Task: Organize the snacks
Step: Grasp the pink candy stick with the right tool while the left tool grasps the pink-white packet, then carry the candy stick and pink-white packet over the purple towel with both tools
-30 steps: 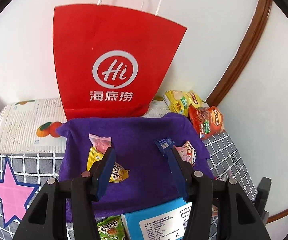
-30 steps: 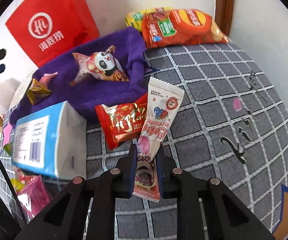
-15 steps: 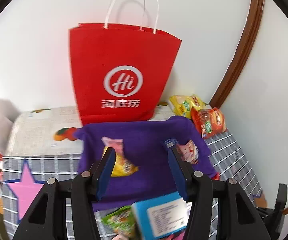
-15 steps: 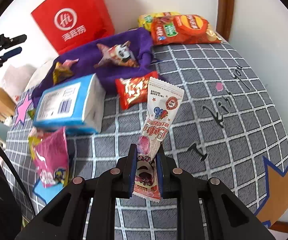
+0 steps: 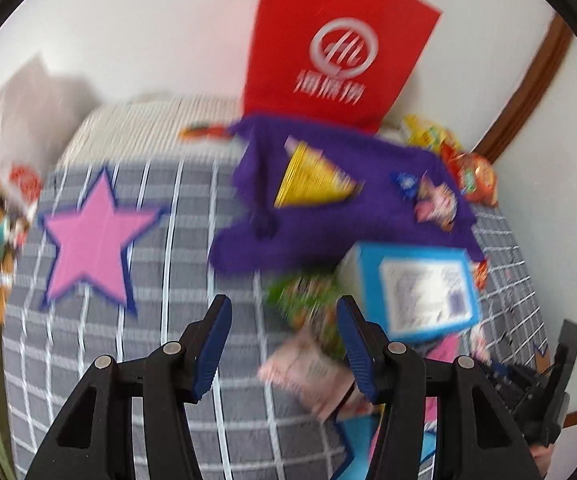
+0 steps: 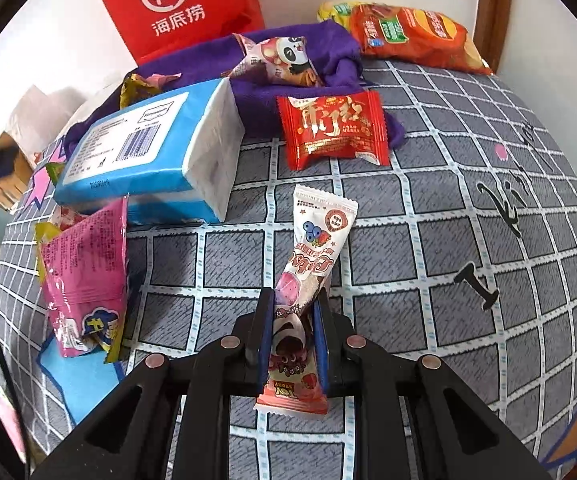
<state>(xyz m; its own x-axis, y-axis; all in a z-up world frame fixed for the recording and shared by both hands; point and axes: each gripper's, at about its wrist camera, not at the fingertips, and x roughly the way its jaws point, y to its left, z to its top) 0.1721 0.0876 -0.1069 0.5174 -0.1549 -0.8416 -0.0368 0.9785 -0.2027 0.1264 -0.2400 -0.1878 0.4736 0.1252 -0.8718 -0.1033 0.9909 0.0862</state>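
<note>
Your right gripper (image 6: 291,316) was clenched on the long pink-and-white snack packet (image 6: 314,256), held up over the grey checked cloth (image 6: 428,216) just short of the red snack pack (image 6: 334,130). Your left gripper (image 5: 284,344) hung spread wide, gripping nothing, above the blurred pink packet (image 5: 308,368).

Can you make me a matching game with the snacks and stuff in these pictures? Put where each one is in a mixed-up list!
Things
1. panda snack
2. long pink-and-white packet
3. red paper bag
4. orange chip bag

Places
A. standing against the wall
B. lying on the purple cloth
C. pinched in the right gripper
D. at the back by the brown wooden trim

Pairs: 1-B, 2-C, 3-A, 4-D
</note>
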